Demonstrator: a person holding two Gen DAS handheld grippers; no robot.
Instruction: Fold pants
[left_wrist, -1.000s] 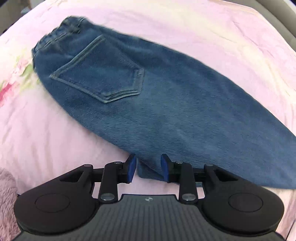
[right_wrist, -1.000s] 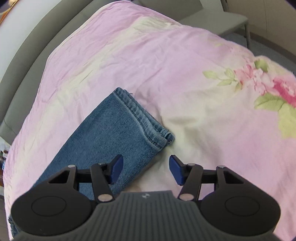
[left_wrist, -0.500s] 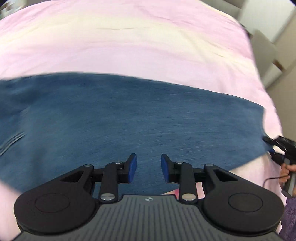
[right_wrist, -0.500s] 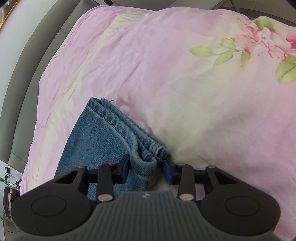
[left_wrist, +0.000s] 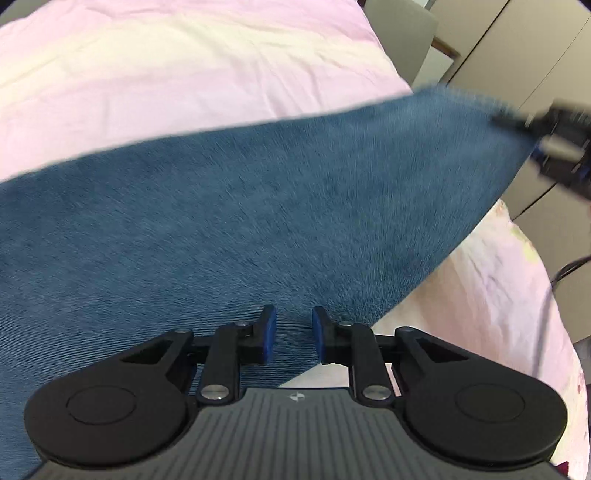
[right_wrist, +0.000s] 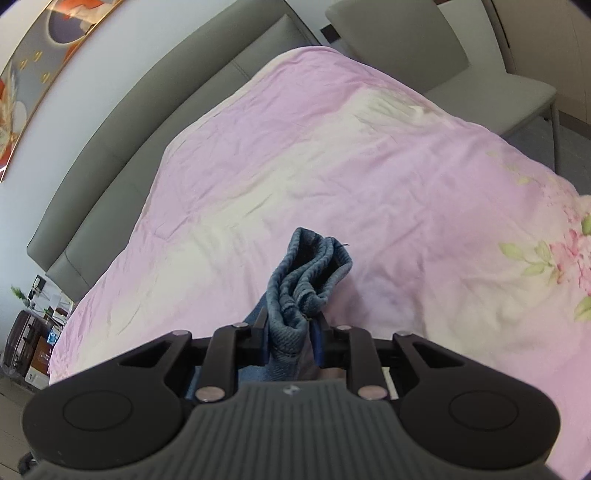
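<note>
The right gripper (right_wrist: 290, 345) pinches the hem of the jeans (left_wrist: 229, 206) up off the pink bedspread (left_wrist: 155, 66) — their length runs leftward across the left gripper (left_wrist: 289, 334), narrowly parted, gripping nothing.

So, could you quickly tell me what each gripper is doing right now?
Left gripper: open, holding nothing, jeans beneath its fingers.
Right gripper: closed on the jeans' hem, lifted off the bed.
</note>
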